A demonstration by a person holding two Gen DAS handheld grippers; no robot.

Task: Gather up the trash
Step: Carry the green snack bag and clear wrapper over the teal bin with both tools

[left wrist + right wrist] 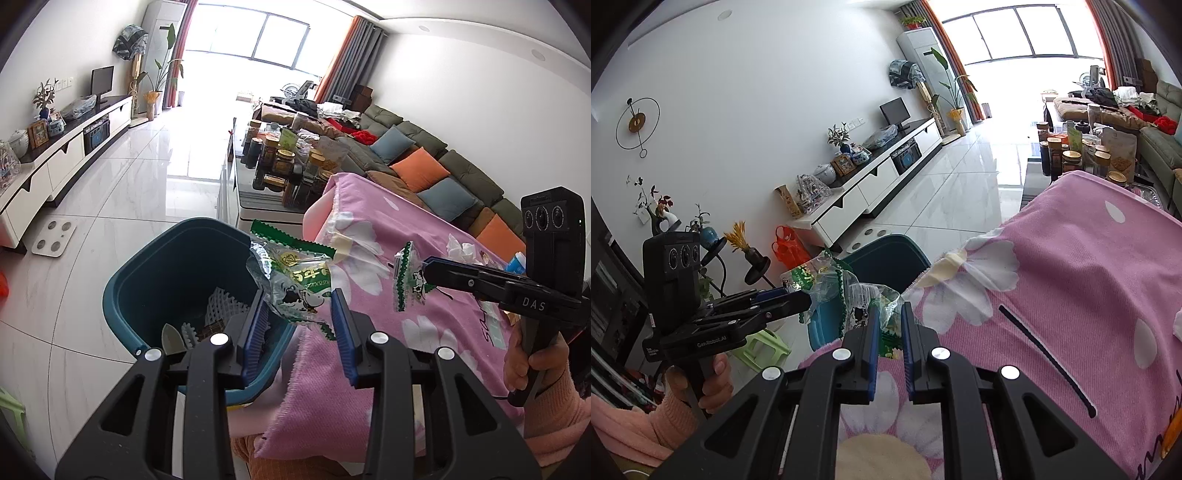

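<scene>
My left gripper [298, 306] is shut on a crumpled green and clear snack wrapper [291, 280], held over the rim of the teal trash bin [147, 280]. My right gripper [888, 317] is shut on a second, smaller green and clear wrapper [882, 306], held above the edge of the pink flowered cloth [1071, 277]. In the left wrist view the right gripper [424, 271] holds that wrapper [406, 280] over the cloth. In the right wrist view the left gripper [809, 299] and its wrapper [812, 277] are beside the bin [886, 254]. The bin holds white foam netting [221, 306] and other scraps.
The cloth [406, 229] covers a table. Crumpled white tissue [461, 251] lies on it further right. A coffee table with several jars [291, 162] stands beyond. A sofa [443, 166] is right, a TV cabinet [66, 155] left. A green stool [764, 347] stands near the bin.
</scene>
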